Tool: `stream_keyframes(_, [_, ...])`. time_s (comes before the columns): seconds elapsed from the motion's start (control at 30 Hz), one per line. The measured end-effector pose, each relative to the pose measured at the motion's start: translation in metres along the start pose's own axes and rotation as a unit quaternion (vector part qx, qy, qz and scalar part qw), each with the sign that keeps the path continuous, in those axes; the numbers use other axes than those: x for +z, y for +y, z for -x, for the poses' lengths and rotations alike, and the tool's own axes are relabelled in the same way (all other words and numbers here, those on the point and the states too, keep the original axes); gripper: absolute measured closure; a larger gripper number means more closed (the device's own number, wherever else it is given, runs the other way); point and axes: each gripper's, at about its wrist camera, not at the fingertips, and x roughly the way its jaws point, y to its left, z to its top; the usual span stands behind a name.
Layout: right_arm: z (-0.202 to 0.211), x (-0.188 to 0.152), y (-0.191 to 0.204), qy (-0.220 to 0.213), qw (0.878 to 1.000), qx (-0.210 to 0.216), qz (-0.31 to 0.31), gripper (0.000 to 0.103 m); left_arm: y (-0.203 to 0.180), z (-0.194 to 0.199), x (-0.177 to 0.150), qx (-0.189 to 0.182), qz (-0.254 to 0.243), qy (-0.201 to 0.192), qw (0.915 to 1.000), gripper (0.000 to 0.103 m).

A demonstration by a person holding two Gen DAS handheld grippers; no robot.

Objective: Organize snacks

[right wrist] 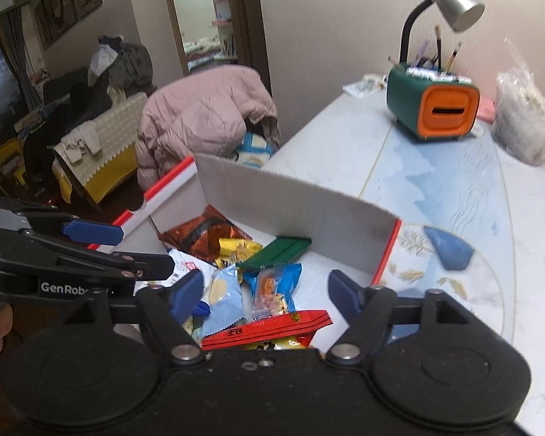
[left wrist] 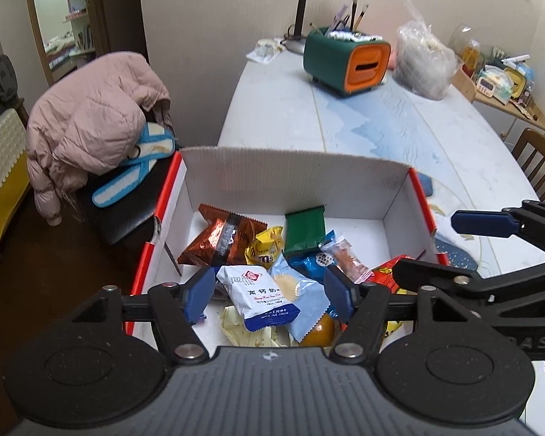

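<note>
Snacks (left wrist: 269, 290): crinkled bright foil packets heaped in white box (left wrist: 290, 170).

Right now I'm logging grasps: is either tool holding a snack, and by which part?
Nothing is held. The left tool and right tool both hang open above the box, their pads clear of the snack packets lying loose inside.

Right tool (right wrist: 265, 290) open above box (right wrist: 294, 196) of snacks (right wrist: 232, 254); left tool (right wrist: 101, 239) alongside.
</note>
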Motion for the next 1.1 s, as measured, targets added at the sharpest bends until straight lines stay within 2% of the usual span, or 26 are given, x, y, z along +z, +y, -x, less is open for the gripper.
stream_keyframes(0.1, [0.014, -0.001, 0.001, -0.018, 1.0, 0.007, 0.0, 0.017, -0.002, 0.012, -0.002, -0.002, -0.003, -0.016, 0.9999, 0.032])
stream_keyframes(0.17, [0.023, -0.002, 0.002, -0.03, 0.999, 0.011, 0.002, 0.009, -0.003, 0.021, -0.003, -0.007, -0.004, -0.029, 0.9996, 0.031])
stream_keyframes(0.47, [0.059, -0.009, 0.004, -0.079, 0.997, 0.015, 0.003, 0.001, -0.012, 0.05, -0.012, -0.029, -0.003, -0.063, 0.9976, 0.026])
stream_keyframes(0.6, [0.069, -0.013, 0.001, -0.091, 0.996, 0.015, -0.004, 0.0, -0.011, 0.058, -0.017, -0.046, 0.008, -0.07, 0.9964, 0.018])
stream_keyframes(0.83, [0.08, -0.022, -0.003, -0.101, 0.995, 0.005, -0.023, 0.0, -0.012, 0.065, -0.022, -0.057, 0.014, -0.08, 0.9951, 0.011])
stream_keyframes(1.1, [0.09, -0.036, -0.003, -0.123, 0.992, -0.006, -0.032, 0.0, -0.015, 0.074, -0.027, -0.046, 0.01, -0.098, 0.9941, 0.01])
